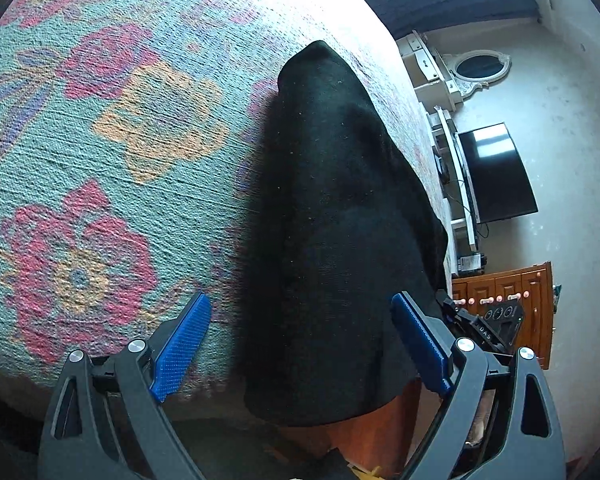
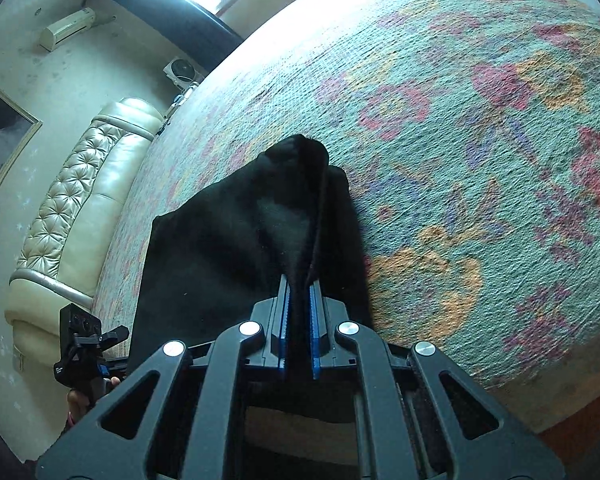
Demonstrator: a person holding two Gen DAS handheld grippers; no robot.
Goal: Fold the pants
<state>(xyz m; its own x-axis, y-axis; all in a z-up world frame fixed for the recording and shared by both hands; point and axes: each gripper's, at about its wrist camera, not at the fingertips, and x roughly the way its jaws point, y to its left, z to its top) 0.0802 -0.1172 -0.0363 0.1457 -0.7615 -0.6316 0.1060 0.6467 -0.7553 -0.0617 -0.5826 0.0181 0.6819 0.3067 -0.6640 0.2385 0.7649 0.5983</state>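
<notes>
Black pants (image 1: 332, 232), soft, limp and likely light, drape over the floral bedspread (image 1: 100, 160) toward six o'clock; the right gripper (image 2: 300, 320) pinches their near edge, the left gripper (image 1: 300, 344) gapes wide, best gripping the hem.

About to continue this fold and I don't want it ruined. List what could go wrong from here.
1. Only the right gripper pinches the black pants; the left gripper is open, so pulling may drag the cloth askew.
2. The pants lie at the edge of the floral bedspread, with one end overhanging; they could slide off.
3. The cloth bunches into a ridge ahead of the right fingers, so a crease may set crooked.
</notes>
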